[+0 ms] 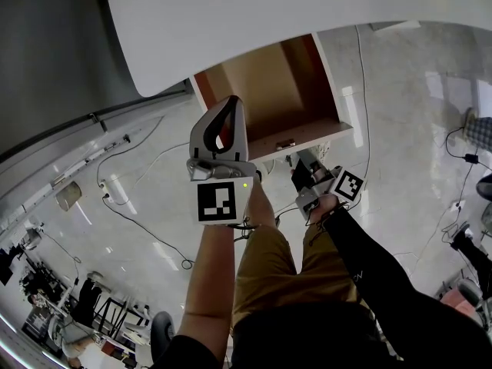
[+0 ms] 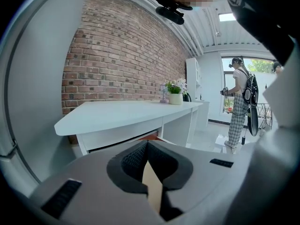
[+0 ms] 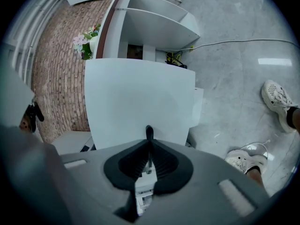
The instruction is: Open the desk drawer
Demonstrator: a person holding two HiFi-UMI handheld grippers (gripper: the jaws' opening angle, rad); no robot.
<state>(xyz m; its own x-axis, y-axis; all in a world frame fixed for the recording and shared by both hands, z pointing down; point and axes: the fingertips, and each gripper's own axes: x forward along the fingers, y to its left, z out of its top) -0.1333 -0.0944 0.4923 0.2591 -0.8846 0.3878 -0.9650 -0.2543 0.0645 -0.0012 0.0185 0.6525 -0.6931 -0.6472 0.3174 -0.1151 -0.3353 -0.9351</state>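
Already drawer (image 1: 270, 91) out, long axis toward person; left gripper (image 2: 147, 145), right gripper (image 3: 149, 132) jaws closed.

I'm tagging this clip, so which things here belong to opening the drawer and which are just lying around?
Job: desk drawer, its handle, right gripper shut on it.
Lying about: potted flowers, floor cables, left gripper, shut and empty.

drawer (image 1: 265, 91) under desk (image 1: 269, 14), plant (image 2: 175, 89) on desk

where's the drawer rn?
Head view, upper centre: the drawer stands pulled out from under the white desk, its front panel just above the right gripper, with the left gripper at its left.
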